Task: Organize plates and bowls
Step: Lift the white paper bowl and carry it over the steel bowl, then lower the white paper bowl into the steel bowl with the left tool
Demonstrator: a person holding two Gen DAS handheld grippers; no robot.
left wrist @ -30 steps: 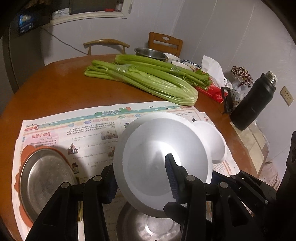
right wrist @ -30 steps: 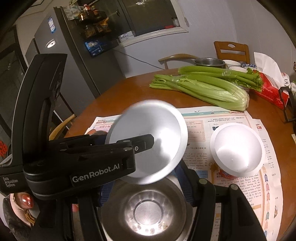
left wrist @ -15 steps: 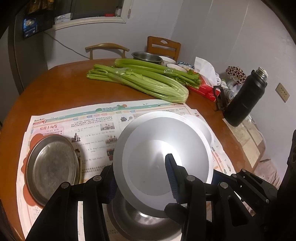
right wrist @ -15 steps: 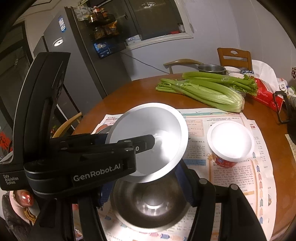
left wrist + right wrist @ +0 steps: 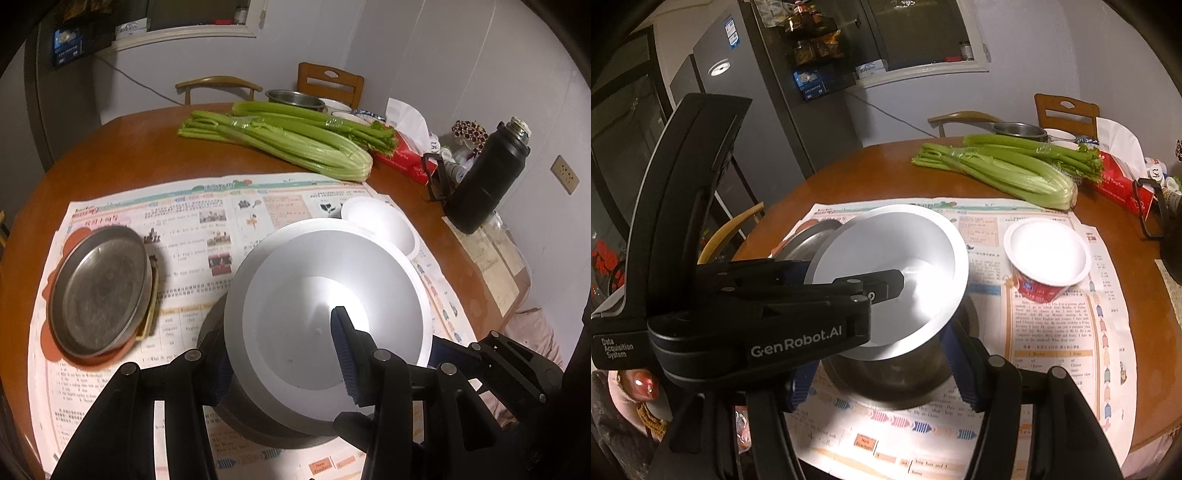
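Now the left tool (image 5: pixel 284 354) grips the tilted white bowl (image 5: pixel 328 314) by its rim, directly above the steel bowl (image 5: pixel 897 373) clasped between the right tool's (image 5: pixel 882 380) fingers.

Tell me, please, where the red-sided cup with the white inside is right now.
In the right wrist view, the red-sided cup stands on the newspaper, right of the tilted white bowl and in front of the celery.

Both wrist views looked steeply down from close above the newspaper (image 5: pixel 184 229) (image 5: pixel 1052 332), faced the celery (image 5: pixel 295 144) (image 5: pixel 1004 170), right view sat further right, both shared the white bowl (image 5: pixel 325 314) (image 5: pixel 897 273)
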